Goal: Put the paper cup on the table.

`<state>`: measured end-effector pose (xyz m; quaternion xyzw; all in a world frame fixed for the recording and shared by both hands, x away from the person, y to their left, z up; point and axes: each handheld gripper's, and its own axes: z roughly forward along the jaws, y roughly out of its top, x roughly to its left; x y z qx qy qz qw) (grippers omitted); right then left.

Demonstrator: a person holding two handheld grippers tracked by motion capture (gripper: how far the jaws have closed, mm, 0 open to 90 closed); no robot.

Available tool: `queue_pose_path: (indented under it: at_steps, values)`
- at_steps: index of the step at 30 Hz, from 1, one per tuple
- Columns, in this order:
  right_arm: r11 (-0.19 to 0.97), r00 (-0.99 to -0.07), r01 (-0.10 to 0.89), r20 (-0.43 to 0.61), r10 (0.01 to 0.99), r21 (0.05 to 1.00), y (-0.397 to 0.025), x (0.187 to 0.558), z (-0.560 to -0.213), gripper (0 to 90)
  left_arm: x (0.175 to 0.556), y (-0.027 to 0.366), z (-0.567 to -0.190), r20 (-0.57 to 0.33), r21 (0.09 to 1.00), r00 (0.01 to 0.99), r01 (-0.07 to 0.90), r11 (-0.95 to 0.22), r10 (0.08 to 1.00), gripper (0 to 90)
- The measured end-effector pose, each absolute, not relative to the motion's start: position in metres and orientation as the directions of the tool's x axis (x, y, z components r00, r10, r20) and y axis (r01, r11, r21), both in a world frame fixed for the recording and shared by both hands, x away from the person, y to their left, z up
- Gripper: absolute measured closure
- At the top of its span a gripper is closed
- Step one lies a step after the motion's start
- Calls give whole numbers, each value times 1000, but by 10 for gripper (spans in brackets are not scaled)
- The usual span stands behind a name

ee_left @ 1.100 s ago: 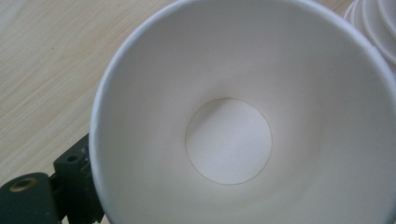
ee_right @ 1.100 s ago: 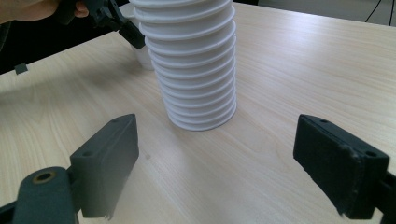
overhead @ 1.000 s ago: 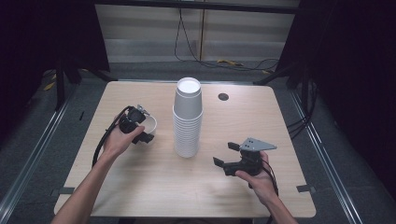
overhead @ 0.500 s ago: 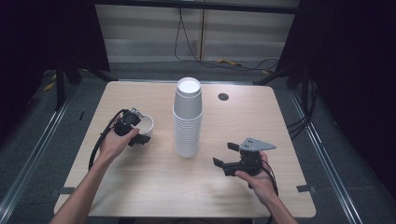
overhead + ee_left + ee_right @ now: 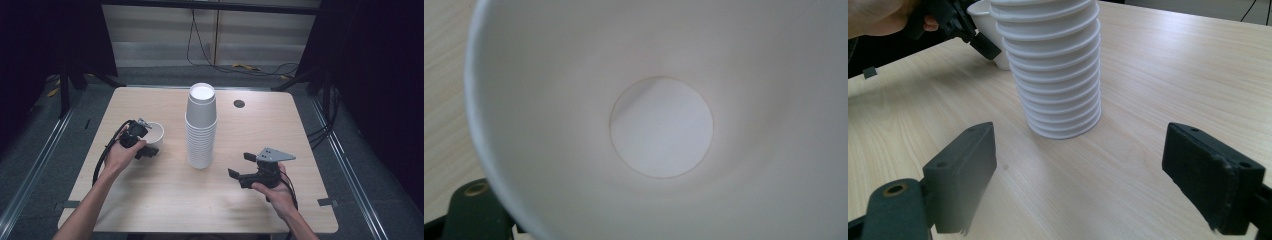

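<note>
One white paper cup [image 5: 154,133] (empty, mouth up)

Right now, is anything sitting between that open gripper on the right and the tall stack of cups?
Nothing visible: only bare table lies between the right gripper and the stack of cups.

The stack of cups [image 5: 201,127] stands upside down near the middle of the table [image 5: 165,205]. To its left, just beside it but apart, a single cup [image 5: 154,133] stands upright, and the left gripper [image 5: 141,143] is at this cup, on its near side. The right gripper [image 5: 244,170] is to the right of the stack and nearer to the person, apart from it. Behind the stack, to the right, a small hole [image 5: 239,104] is in the table.
</note>
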<state>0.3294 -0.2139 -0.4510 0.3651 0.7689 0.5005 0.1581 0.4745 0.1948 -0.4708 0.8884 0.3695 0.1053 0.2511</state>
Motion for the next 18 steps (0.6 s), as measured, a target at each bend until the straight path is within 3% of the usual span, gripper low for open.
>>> queue_pose_path:
  at_steps: [11, 18]
  values:
    - [235, -688, 406, 125, 715, 883, -214, 329, -451, 145, 464, 214, -478, -82, 559, 700, 622, -549, 710, 157]
    - [231, -682, 407, 126, 720, 884, -215, 329, -451, 144, 446, 224, -473, -12, 602, 685, 587, -542, 729, 157]
